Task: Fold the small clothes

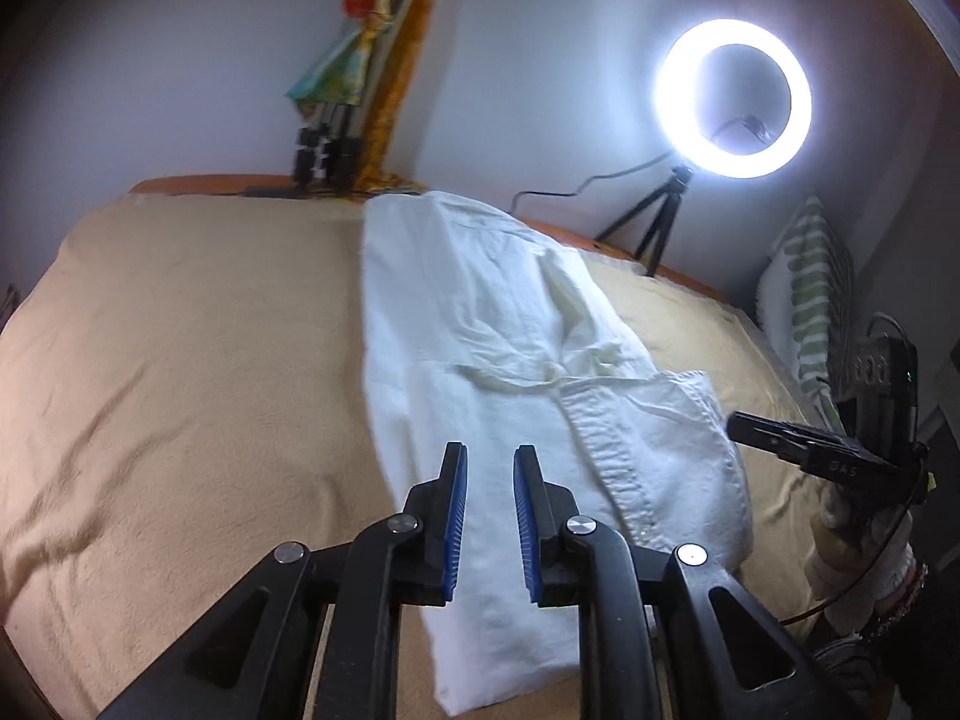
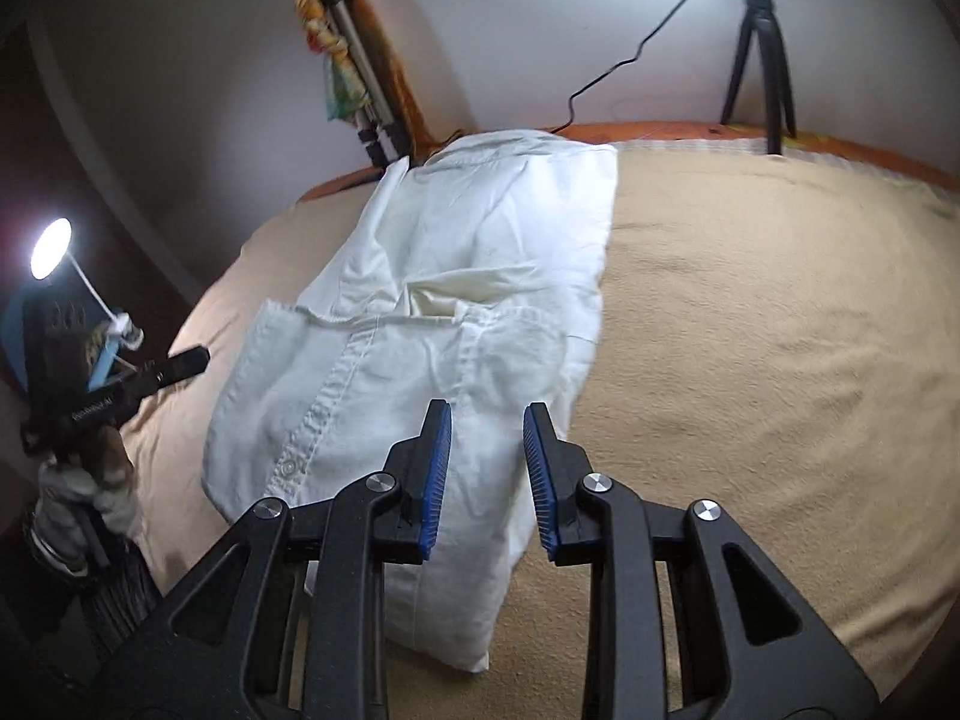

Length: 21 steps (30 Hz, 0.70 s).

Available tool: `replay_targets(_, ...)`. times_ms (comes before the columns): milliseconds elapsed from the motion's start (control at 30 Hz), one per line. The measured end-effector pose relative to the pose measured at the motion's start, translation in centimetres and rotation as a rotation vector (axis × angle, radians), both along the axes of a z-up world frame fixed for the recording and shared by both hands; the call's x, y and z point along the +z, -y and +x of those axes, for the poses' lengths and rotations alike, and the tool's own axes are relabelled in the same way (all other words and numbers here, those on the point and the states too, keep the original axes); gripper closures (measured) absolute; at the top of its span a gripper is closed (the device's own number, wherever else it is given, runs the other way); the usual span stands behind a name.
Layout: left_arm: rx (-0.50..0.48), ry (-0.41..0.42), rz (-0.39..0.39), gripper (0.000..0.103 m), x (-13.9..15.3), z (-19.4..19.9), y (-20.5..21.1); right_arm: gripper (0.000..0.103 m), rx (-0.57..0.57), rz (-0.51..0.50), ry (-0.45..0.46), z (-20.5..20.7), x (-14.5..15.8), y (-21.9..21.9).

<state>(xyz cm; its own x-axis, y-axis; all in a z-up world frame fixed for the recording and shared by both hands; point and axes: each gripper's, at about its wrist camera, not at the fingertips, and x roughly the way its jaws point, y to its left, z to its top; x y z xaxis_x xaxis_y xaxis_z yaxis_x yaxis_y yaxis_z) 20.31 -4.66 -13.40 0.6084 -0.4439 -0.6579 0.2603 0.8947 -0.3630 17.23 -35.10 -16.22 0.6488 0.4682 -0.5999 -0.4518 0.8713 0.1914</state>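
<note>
A white button shirt (image 1: 498,360) lies folded into a long strip on the beige blanket; it also shows in the right wrist view (image 2: 456,300). Its button placket (image 1: 612,450) faces up near the close end. My left gripper (image 1: 489,459) is open and empty, hovering over the shirt's near left part. My right gripper (image 2: 486,417) is open and empty over the shirt's near right edge. The right gripper shows in the left wrist view (image 1: 744,426) just right of the shirt, and the left gripper shows in the right wrist view (image 2: 192,360) just left of it.
The beige blanket (image 1: 180,390) covers the bed, with an orange edge at the wall. A lit ring light (image 1: 735,99) on a small tripod (image 2: 759,60) stands at the back. A folded tripod with colourful cloth (image 1: 354,78) leans on the wall. A striped pillow (image 1: 804,276) lies at the right.
</note>
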Motion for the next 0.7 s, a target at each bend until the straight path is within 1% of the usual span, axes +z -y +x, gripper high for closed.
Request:
replay_targets(67,-0.033,-0.001,0.028,0.088,-0.5,0.6,1.2,0.076,0.006,-0.006,-0.009,0.5,-0.4,-0.4)
replay_targets(100,-0.036,-0.008,0.060,0.088,-1.1,1.1,1.7,0.076,0.007,-0.010,-0.016,0.9,-0.8,-0.3)
replay_targets(167,-0.015,-0.045,0.126,0.088,-2.8,2.3,2.1,0.076,-0.003,-0.023,-0.037,2.0,-1.5,-0.5)
replay_targets(233,-0.002,-0.075,0.170,0.092,-4.4,3.0,2.0,0.076,-0.020,-0.037,-0.056,3.3,-2.3,-0.7)
replay_targets(267,-0.003,-0.074,0.169,0.094,-5.0,3.1,1.8,0.077,-0.028,-0.045,-0.065,3.8,-2.6,-0.7)
replay_targets(333,-0.008,-0.057,0.161,0.095,-5.2,2.7,1.6,0.079,-0.053,-0.082,-0.053,4.4,-3.2,-0.5)
replay_targets(367,-0.007,-0.058,0.158,0.095,-5.2,2.7,1.5,0.079,-0.050,-0.078,-0.053,4.5,-3.3,-0.3)
replay_targets(433,-0.007,-0.059,0.161,0.096,-5.2,2.6,1.5,0.079,-0.054,-0.049,-0.089,4.9,-3.1,0.5)
replay_targets(467,-0.008,-0.058,0.157,0.096,-5.0,2.6,1.4,0.079,-0.059,-0.038,-0.104,5.0,-2.8,0.9)
replay_targets(533,-0.012,-0.052,0.140,0.096,-4.1,2.6,1.2,0.078,-0.066,-0.003,-0.100,4.9,-1.7,1.8)
replay_targets(567,-0.011,-0.044,0.132,0.093,-3.5,2.8,1.1,0.078,-0.063,0.018,-0.090,4.7,-1.0,2.3)
replay_targets(600,-0.015,-0.034,0.128,0.089,-2.8,3.1,1.1,0.077,-0.063,0.031,-0.079,4.7,-0.3,2.6)
replay_targets(633,-0.017,-0.022,0.128,0.087,-2.1,3.7,1.0,0.077,-0.065,0.038,-0.067,4.9,0.3,2.8)
replay_targets(700,-0.025,-0.025,0.120,0.086,-1.4,5.4,0.8,0.077,-0.058,0.033,-0.050,5.4,1.4,2.6)
